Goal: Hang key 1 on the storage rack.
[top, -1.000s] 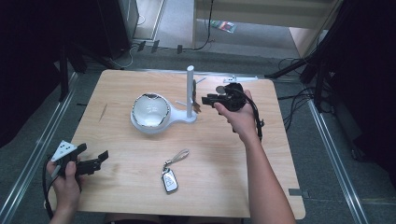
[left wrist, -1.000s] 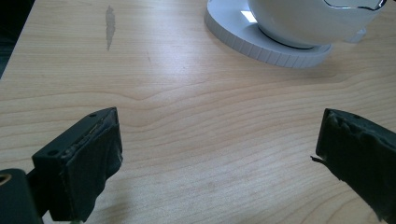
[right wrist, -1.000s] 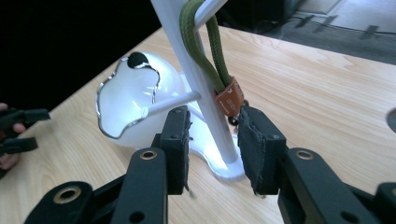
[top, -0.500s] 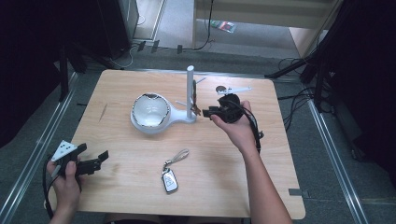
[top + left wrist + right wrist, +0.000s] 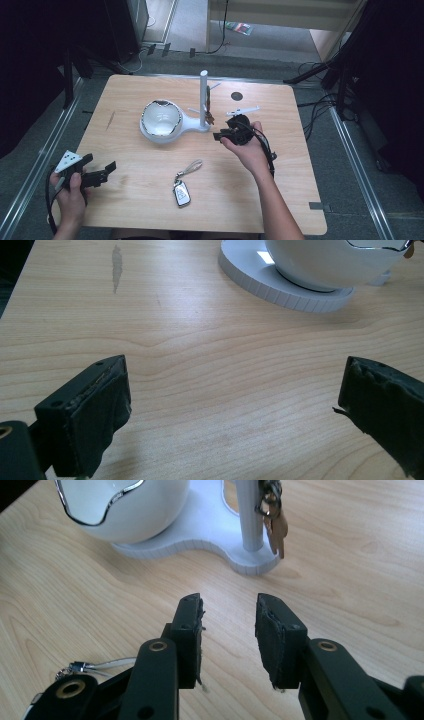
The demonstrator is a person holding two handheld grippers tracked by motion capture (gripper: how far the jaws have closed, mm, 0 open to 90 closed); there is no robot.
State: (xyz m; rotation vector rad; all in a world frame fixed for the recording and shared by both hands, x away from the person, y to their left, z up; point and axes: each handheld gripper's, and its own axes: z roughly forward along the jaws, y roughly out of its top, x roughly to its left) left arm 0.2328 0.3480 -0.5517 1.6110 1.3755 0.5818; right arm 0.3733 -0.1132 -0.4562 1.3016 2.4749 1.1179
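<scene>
High view: my right gripper [image 5: 219, 135] hovers just beside the base of the white plastic key stand with a bowl and upright post [image 5: 172, 127], jaws parted a little, nothing between them. Brass keys [image 5: 274, 524] hang on that post. The black car key fob with a silver loop [image 5: 182, 192] lies nearer me. My left gripper [image 5: 107, 170] gapes wide, empty, at the wooden table [image 5: 280, 200] edge.
</scene>
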